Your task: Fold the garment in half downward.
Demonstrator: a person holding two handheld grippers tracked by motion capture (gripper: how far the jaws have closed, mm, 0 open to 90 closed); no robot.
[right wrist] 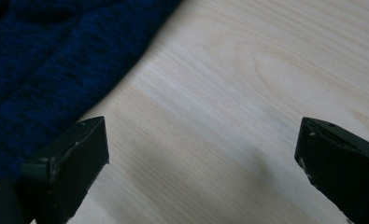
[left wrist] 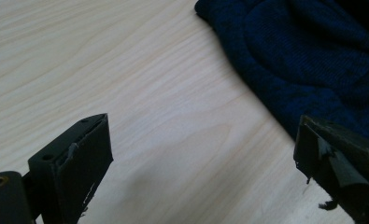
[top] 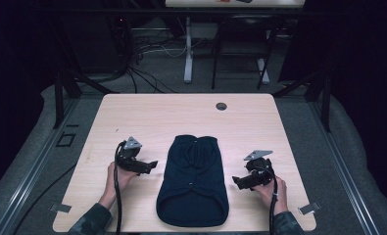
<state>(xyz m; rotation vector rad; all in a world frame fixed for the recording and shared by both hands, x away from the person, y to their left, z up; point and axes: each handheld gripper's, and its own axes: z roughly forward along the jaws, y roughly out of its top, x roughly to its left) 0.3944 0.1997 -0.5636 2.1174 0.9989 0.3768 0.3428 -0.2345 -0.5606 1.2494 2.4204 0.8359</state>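
Step in hand: the dark navy knitted garment, laid flat and already folded narrow, is judged to be awaiting its next fold, with both claws posted at its sides.
Left gripper: its jaws are spread wide with nothing between them; in the left gripper view only bare wood is seen in the gap.
Right gripper: its jaws are likewise spread and empty, over bare wood.
Garment's place: it lies at the middle of the light wooden table, its rounded end toward the near edge at 6 o'clock, its narrower end toward 12 o'clock.
Garment from the left claw: just beside it at 3 o'clock in the high view, apart, not touched.
Garment from the right claw: just beside it at 9 o'clock, apart.
How it is best done: the two side edges should be approached low and level, pinched at matching heights, and only the top layers taken, so the fold stays square.
Risk: an uneven pinch would likely skew the knit.
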